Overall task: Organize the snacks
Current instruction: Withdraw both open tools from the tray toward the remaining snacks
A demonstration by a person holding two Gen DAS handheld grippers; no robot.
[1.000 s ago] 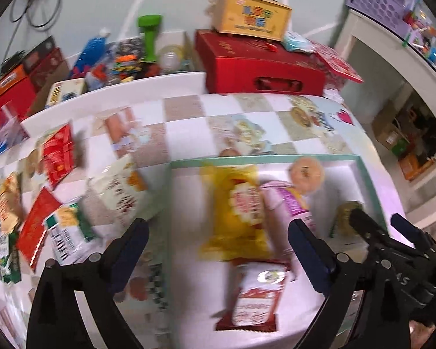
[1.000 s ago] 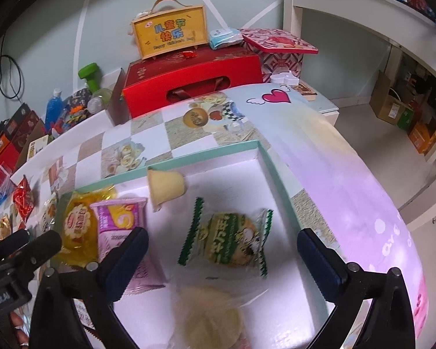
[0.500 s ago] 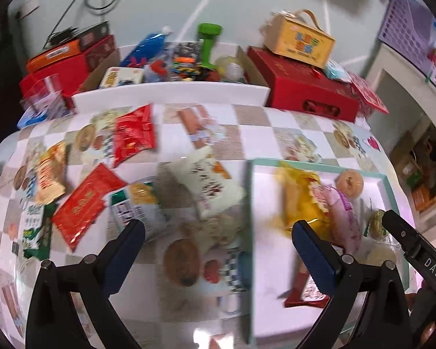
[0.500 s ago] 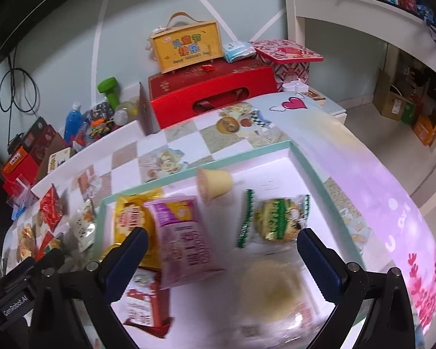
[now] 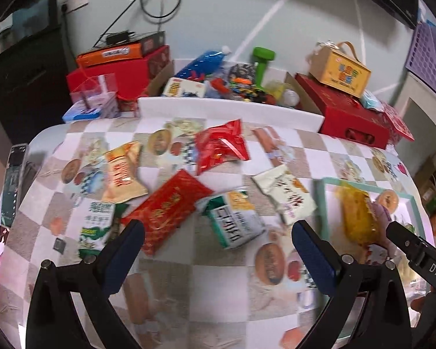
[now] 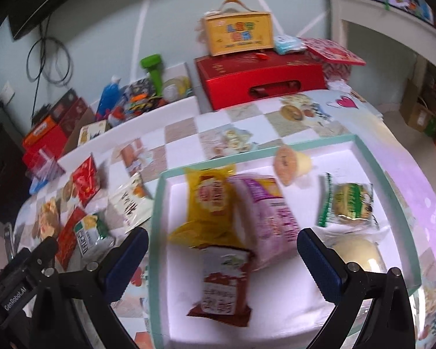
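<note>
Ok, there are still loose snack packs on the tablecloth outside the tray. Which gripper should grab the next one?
Left. The left gripper is open and empty with the green-and-white packet and red packet just ahead of its fingers. The right gripper, also open, hangs over the tray, away from the loose packs.

I am seeing loose packets lying flat on the checked cloth: a green-and-white packet (image 5: 232,222) at centre, a red foil packet (image 5: 167,208) at nine o'clock of it, a cream packet (image 5: 286,196) at two o'clock. The teal-rimmed tray (image 6: 157,232) is holding a yellow packet (image 6: 209,203), pink packet (image 6: 271,218) and dark red packet (image 6: 222,286).
</note>
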